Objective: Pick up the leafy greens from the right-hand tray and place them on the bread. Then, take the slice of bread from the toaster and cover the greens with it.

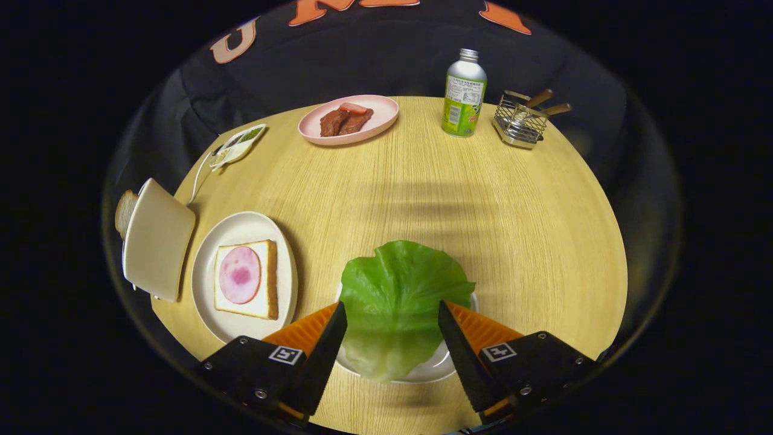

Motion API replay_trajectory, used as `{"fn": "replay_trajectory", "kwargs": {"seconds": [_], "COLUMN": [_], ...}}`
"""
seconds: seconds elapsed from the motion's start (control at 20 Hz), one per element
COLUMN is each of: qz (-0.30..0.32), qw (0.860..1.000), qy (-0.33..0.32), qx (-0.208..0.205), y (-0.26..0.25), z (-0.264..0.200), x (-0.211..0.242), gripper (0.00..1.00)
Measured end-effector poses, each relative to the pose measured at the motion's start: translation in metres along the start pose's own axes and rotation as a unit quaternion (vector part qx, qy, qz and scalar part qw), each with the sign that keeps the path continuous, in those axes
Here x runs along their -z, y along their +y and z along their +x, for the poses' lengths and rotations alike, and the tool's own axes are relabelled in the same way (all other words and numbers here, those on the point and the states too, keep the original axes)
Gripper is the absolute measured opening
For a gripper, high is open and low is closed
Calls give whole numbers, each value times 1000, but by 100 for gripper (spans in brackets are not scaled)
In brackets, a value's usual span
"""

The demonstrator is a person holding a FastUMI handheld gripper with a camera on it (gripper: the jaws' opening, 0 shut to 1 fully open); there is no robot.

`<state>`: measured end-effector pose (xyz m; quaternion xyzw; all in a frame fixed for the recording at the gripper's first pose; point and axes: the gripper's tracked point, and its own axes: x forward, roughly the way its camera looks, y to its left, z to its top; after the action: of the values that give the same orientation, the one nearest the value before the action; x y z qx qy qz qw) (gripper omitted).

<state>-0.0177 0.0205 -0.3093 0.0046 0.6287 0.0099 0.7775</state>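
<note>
A green lettuce leaf (pixel 395 296) lies on a small white tray (pixel 444 365) between my two fingers. My gripper (pixel 392 314) is open, one fingertip at each side of the leaf, and I cannot tell whether they touch it. To the left of the fingers a cream plate (pixel 232 232) holds a bread slice (pixel 267 308) topped with a pink ham round (pixel 240 275). Further left stands a cream toaster (pixel 158 238) with a slice of bread (pixel 125 210) sticking out at its far side.
At the table's far side stand a pink plate (pixel 380 121) with meat pieces, a green-and-silver bottle (pixel 464 93) and a wire rack (pixel 519 124) with wooden-handled utensils. A small dish (pixel 238 145) and the toaster's cord lie at the back left. The round wooden table (pixel 483 229) is bare ahead.
</note>
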Motion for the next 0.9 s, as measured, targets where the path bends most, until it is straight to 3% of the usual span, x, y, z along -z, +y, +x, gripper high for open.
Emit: {"fn": "replay_trajectory", "kwargs": {"seconds": [0.25, 0.45, 0.55, 0.7, 0.9], "qz": [6, 12, 9, 25, 67], "qw": [999, 999, 999, 999, 998], "qy": [34, 28, 20, 7, -6], "qx": [26, 33, 31, 30, -12], "y": [-10, -10, -7, -9, -1], "z": [19, 23, 24, 24, 13], "x": [12, 8, 7, 2, -5], "gripper": [87, 71, 55, 21, 6]}}
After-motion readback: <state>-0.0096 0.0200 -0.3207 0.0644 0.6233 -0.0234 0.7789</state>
